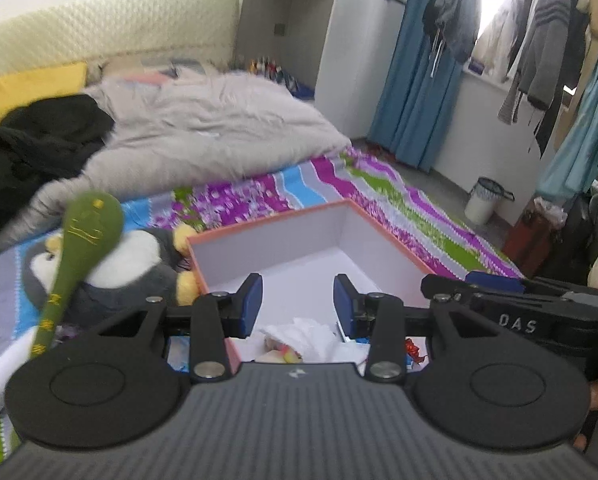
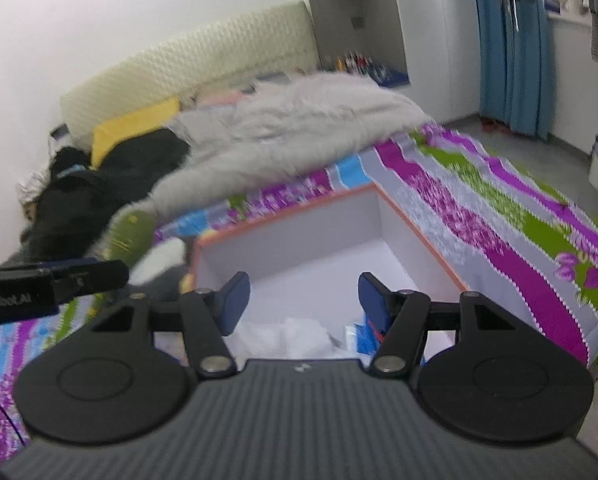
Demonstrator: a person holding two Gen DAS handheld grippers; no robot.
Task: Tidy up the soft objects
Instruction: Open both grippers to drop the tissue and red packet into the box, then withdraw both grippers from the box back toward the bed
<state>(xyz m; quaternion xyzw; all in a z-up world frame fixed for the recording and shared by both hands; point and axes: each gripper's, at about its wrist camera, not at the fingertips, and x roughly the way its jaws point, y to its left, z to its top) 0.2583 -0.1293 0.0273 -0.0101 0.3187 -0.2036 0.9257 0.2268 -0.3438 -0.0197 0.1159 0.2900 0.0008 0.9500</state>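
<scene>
Both grippers hover over the box (image 1: 307, 236), mid-frame on the bed (image 1: 399, 200). Left gripper (image 1: 298, 306): fingers spread, nothing between them. Right gripper (image 2: 303, 304): likewise spread and empty.

Box holds a white soft item (image 1: 303, 330) at its near end, low centre of frame, plus something blue and something red beside it; the view is blurred, so what they are is unclear. The far half of the box is bare.

Outside the box, lower left of the left view: penguin plush (image 1: 139, 264) lying against the box wall, and a green plush (image 1: 83, 240) standing in front of it.

Step in hand, by my reading: between placements, a drop-off likely just made. Next move calls for swinging left to the green plush or penguin, closing on a soft fold, lifting over the wall into the bare half.
</scene>
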